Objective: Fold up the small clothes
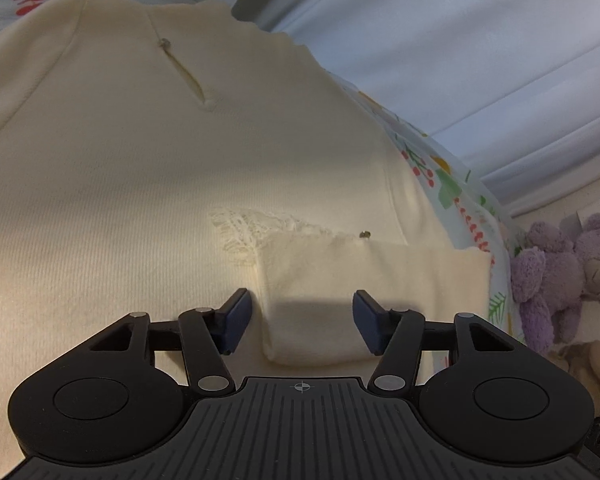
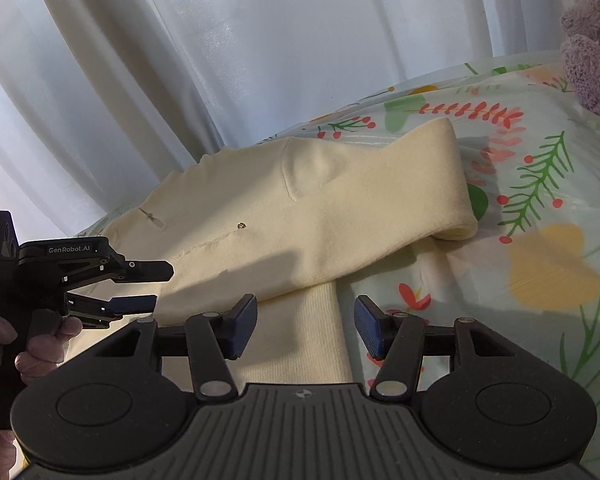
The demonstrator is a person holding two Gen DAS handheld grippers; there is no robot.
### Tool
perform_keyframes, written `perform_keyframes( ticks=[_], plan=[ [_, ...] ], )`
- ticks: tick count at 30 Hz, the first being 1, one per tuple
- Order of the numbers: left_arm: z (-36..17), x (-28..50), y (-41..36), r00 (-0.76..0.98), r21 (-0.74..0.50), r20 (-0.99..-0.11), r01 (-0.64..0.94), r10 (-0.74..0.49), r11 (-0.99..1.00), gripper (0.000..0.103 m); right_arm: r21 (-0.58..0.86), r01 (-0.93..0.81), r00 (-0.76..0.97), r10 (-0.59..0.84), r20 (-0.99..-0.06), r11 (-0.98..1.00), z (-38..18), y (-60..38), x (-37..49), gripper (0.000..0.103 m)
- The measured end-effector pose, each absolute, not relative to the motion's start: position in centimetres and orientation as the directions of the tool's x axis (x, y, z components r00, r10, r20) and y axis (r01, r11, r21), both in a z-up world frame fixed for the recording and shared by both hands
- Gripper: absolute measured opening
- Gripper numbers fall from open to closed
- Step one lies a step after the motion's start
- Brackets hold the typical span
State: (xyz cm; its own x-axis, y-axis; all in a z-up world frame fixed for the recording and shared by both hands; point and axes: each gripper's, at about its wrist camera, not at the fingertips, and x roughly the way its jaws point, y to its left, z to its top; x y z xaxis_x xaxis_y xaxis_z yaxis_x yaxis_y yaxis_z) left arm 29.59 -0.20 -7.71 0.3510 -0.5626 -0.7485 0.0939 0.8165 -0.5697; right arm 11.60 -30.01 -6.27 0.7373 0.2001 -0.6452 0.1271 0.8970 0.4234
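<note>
A small cream garment (image 1: 140, 180) with a slit pocket, metal rivets and a frayed patch lies spread on the bed. A folded strip of it (image 1: 308, 272) lies under my left gripper (image 1: 303, 320), whose blue pads stand apart on either side without pressing it. In the right wrist view the garment (image 2: 260, 208) has one long part folded across (image 2: 420, 184), with a narrower strip running under my right gripper (image 2: 306, 324), which is open above it. The left gripper (image 2: 162, 284) shows there too, held by a hand (image 2: 40, 356), jaws apart over the garment's left side.
A floral bedsheet (image 2: 540, 240) covers the bed. White curtains (image 2: 220, 60) hang close behind the garment. A purple teddy bear (image 1: 560, 272) and a beige plush toy (image 1: 592, 364) sit at the right of the bed.
</note>
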Motion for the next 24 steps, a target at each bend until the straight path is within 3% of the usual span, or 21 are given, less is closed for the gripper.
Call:
perform_keyframes(
  ticks=[3, 4, 12, 19, 22, 24],
  plan=[
    [-8.0, 30.4, -1.3, 0.309, -0.592, -0.742, 0.116, -0.596, 0.797, 0.010, 0.441, 0.146, 0.730, 0.204, -0.652, 0.886, -6.7, -30.2, 11.6, 0.046],
    [-8.0, 30.5, -1.7, 0.305, -0.583, -0.746, 0.132, -0.592, 0.802, 0.006, 0.445, 0.151, 0.727, 0.205, -0.655, 0.883, -7.0, -29.9, 12.0, 0.045],
    [-4.1, 31.2, 0.8, 0.478, -0.500, -0.709, 0.180, -0.519, 0.847, 0.006, 0.419, 0.147, 0.723, 0.192, -0.664, 0.896, -6.5, -29.3, 13.6, 0.042],
    [-3.7, 32.9, 7.2, 0.617, -0.263, -0.749, 0.057, -0.241, 0.963, 0.006, 0.428, 0.151, 0.719, 0.198, -0.666, 0.891, -6.7, -29.2, 16.3, 0.042],
    [-5.1, 33.5, 9.3, 0.592, -0.312, -0.758, 0.038, -0.273, 0.949, 0.006, 0.441, 0.153, 0.713, 0.210, -0.669, 0.884, -7.0, -29.0, 17.3, 0.042],
    [-6.0, 33.8, 9.6, 0.583, -0.351, -0.754, 0.029, -0.302, 0.936, 0.012, 0.447, 0.158, 0.710, 0.214, -0.671, 0.880, -7.2, -29.0, 18.0, 0.042]
  ],
)
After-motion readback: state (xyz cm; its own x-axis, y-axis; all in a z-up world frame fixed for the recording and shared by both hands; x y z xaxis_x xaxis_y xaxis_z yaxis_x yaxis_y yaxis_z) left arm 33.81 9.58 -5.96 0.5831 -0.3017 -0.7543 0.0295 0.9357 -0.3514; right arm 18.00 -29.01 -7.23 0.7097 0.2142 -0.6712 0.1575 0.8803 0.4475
